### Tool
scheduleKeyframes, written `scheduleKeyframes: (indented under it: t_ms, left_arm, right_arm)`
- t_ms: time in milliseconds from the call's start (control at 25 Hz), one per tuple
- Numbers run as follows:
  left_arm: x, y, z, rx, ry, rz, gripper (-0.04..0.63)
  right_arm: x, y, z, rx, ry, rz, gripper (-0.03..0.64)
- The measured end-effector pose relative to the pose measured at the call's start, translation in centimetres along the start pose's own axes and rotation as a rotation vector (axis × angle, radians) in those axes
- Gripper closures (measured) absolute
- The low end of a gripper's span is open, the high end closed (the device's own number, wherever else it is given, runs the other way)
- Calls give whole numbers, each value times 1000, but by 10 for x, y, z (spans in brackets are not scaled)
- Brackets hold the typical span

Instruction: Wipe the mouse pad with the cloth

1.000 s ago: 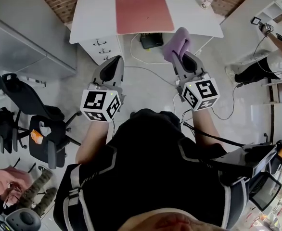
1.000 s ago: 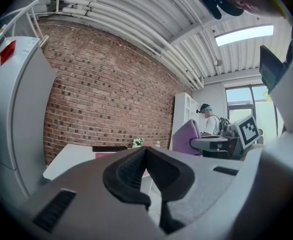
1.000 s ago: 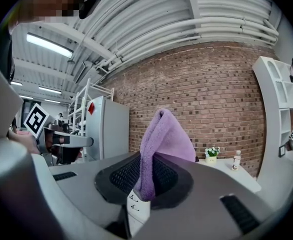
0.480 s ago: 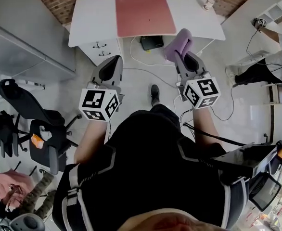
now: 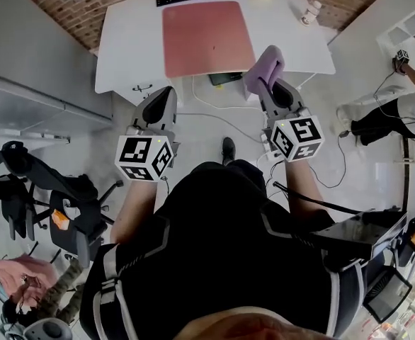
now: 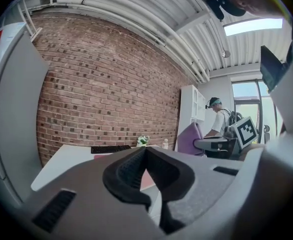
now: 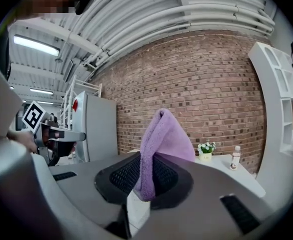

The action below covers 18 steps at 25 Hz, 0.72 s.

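- Though the desk (image 5: 126,41) has been brought nearer, the mouse pad (image 5: 206,37) is not yet touched.
- Cloth (image 5: 265,66) is clamped in right gripper (image 5: 264,83); left gripper (image 5: 166,98) is closed on nothing.

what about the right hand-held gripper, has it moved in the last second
Yes. The right hand-held gripper, shut on the purple cloth, has come forward toward the white desk: the cloth now reaches further over its front edge.

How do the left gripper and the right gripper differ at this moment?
The left gripper is shut on nothing; the right gripper is shut on the purple cloth. In the head view the right gripper reaches slightly farther toward the desk than the left gripper. Both point toward the desk.
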State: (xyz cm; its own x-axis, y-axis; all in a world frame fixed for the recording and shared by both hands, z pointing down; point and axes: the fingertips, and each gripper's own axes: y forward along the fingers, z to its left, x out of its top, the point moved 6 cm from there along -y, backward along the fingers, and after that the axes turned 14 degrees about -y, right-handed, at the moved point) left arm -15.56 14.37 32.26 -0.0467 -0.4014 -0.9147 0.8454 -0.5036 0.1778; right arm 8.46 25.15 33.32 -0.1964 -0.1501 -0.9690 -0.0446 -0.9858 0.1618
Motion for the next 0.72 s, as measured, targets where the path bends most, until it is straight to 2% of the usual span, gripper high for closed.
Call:
scheduleKeyframes:
  t_ms: [360,560,720]
  left_arm:
    - [3,71,-1,65,-16,48,594]
    - [-3,104,-5,80,-9,74,594]
    - [-4,130,-8,90,-3,88,594]
  right_arm:
    - [-28,29,-75,1,40,19,561]
    - [-47,38,-106,10,39,32,561]
    - [-61,45,-135,13,80,39,561]
